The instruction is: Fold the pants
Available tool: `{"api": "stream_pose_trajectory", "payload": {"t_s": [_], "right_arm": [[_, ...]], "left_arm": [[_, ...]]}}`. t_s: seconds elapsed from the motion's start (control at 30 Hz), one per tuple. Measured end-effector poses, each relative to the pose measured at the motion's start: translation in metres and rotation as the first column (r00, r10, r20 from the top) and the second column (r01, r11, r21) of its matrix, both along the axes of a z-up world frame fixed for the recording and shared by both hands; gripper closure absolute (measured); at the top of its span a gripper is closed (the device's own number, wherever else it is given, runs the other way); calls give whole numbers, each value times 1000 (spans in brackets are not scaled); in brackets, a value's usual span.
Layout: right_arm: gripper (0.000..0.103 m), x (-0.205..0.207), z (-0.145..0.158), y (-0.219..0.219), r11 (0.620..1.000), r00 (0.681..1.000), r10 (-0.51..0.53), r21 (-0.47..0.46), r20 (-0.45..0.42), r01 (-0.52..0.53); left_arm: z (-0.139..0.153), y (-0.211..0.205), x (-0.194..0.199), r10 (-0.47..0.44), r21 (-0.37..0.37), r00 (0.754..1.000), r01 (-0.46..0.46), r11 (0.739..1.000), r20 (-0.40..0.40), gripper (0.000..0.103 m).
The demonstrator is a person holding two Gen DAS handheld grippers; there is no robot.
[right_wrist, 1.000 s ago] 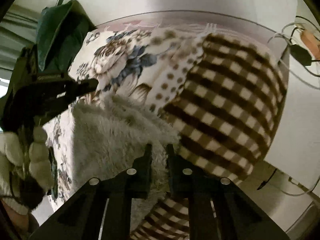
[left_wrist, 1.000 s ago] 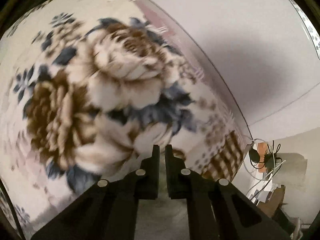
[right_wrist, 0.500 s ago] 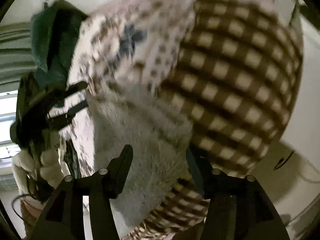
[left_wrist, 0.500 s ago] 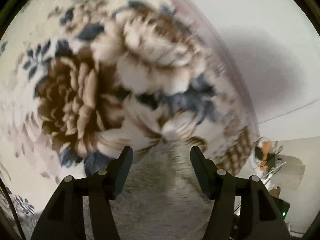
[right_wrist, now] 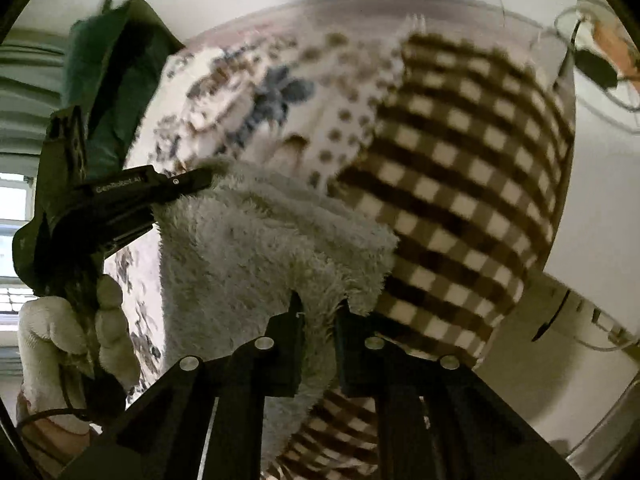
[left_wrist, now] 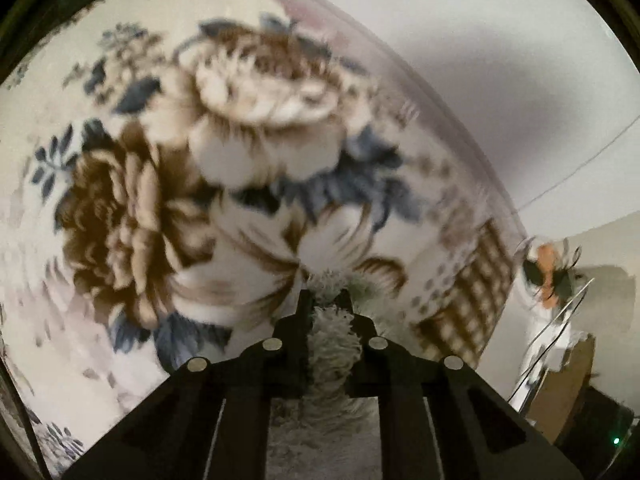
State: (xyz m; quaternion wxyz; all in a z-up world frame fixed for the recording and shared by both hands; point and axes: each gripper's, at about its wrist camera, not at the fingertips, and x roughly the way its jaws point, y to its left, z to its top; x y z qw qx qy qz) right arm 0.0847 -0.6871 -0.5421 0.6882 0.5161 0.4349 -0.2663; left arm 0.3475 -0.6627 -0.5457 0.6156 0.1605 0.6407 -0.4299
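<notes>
Pants pinched at far corners by both closed grippers, left, right | lift evenly, keep edge taut over blanket, you avoid sagging.

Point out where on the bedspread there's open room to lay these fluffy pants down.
Open patches: the checked end of the blanket right of the fluffy pants, and the flowered stretch ahead of the left hand-held gripper. Crowded: the far left corner, with the green cloth, and the middle, where both the left and right hand-held gripper pinch the pants.
</notes>
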Motion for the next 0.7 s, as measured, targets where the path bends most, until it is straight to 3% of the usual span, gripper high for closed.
{"api": "stream_pose_trajectory", "payload": {"t_s": [0.27, 0.37, 0.43, 0.5, 0.53, 0.57, 0.6, 0.63, 0.67, 0.7], "right_arm": [[90, -4, 19, -18, 997, 998, -52, -58, 25, 54], [90, -3, 3, -27, 997, 998, -61, -56, -6, 60], [89, 3, -25, -33, 999, 999, -38, 21, -36, 39], [84, -3, -48, -39, 989, 997, -71, 126, -40, 76], [74, -10, -59, -42, 975, 995, -98, 200, -8, 97], [54, -15, -63, -43, 968, 994, -108, 230, 7, 104], [40, -21, -63, -44, 966, 993, -118, 233, 21, 110], [21, -29, -58, -44, 970, 989, -127, 217, 71, 109], [20, -31, -56, -44, 973, 987, -121, 209, 104, 98], [20, -34, -54, -43, 977, 987, -102, 198, 121, 77]], "left_arm": [[13, -27, 13, 4, -54, 1000, -4, 999, -6, 96], [-10, -38, 17, -9, -3, 1000, 9, 1000, -14, 96], [-25, -41, 15, -22, 45, 1000, 21, 999, 6, 94], [-35, -41, 10, -42, 111, 999, 41, 993, 1, 91], [-34, -38, 9, -36, 114, 999, 38, 993, -20, 89], [-27, -33, 9, -30, 101, 999, 32, 994, -15, 88], [-17, -25, 9, -23, 82, 1000, 22, 996, 15, 79], [-6, -15, 8, -10, 69, 999, 6, 998, 50, 60], [1, -5, 8, 4, 65, 997, -9, 998, 73, 47], [8, 6, 8, 26, 57, 996, -32, 998, 91, 22]]}}
